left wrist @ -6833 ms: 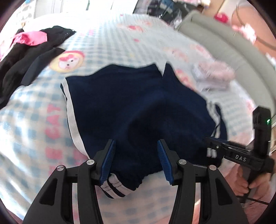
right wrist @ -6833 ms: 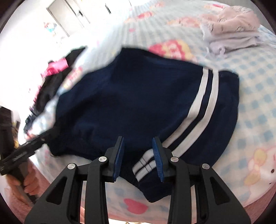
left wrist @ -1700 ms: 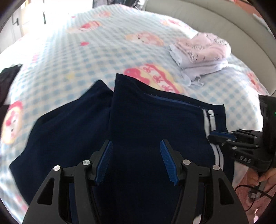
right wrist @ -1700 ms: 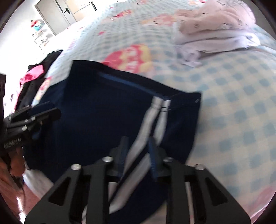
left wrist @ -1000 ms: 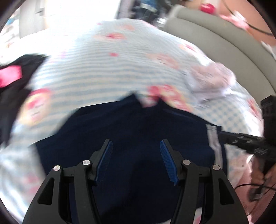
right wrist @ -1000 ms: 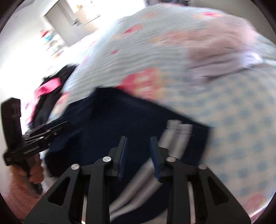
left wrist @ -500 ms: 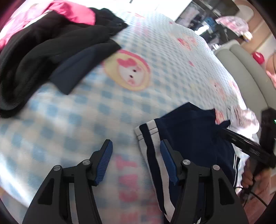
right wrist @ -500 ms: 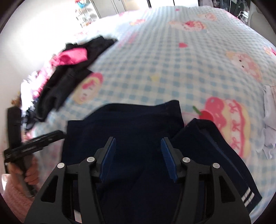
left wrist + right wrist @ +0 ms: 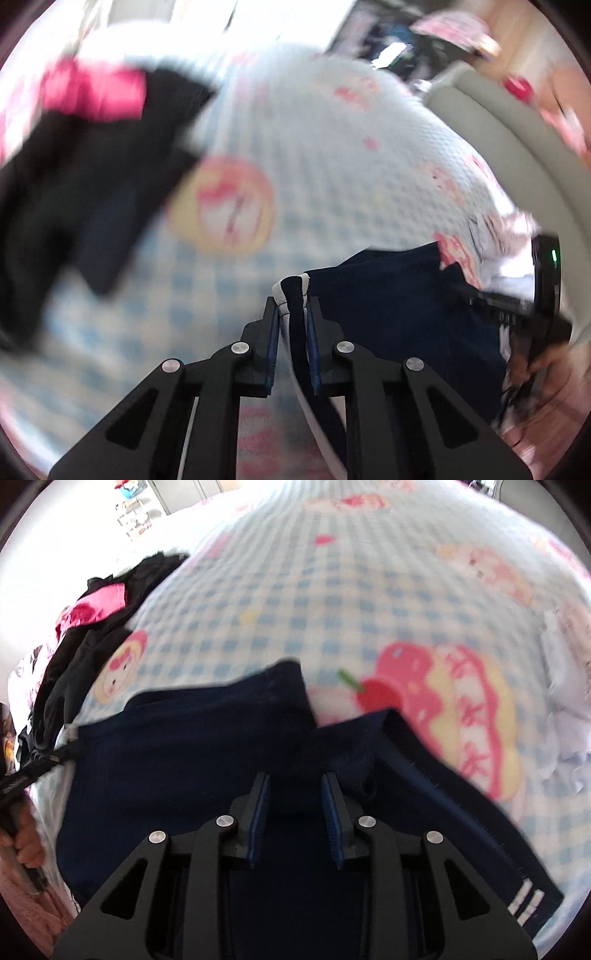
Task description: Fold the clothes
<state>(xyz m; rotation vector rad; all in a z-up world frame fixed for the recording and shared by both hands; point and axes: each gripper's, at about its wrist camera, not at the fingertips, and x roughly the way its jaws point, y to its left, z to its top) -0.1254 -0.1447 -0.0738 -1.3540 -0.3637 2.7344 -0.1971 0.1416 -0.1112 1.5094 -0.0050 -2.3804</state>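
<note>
Navy shorts (image 9: 184, 757) with white side stripes lie on the blue-checked bed sheet (image 9: 332, 590). In the left wrist view my left gripper (image 9: 291, 314) is closing on the striped corner of the shorts (image 9: 388, 295), and the pads press on the fabric. My right gripper (image 9: 295, 805) hangs over the middle of the shorts where the two legs part. Its jaws are closing, with dark cloth under them and no fold plainly pinched. A hand (image 9: 543, 365) holds the right gripper at the far right of the left wrist view.
A heap of black and pink clothes (image 9: 74, 147) lies at the left of the bed (image 9: 92, 627). Folded pale garments (image 9: 569, 686) sit at the right. A grey padded edge (image 9: 517, 129) borders the bed on the far right.
The left jaws, wide apart beside the striped corner half a second ago, have closed on it. The right jaws have narrowed and come closer to the shorts.
</note>
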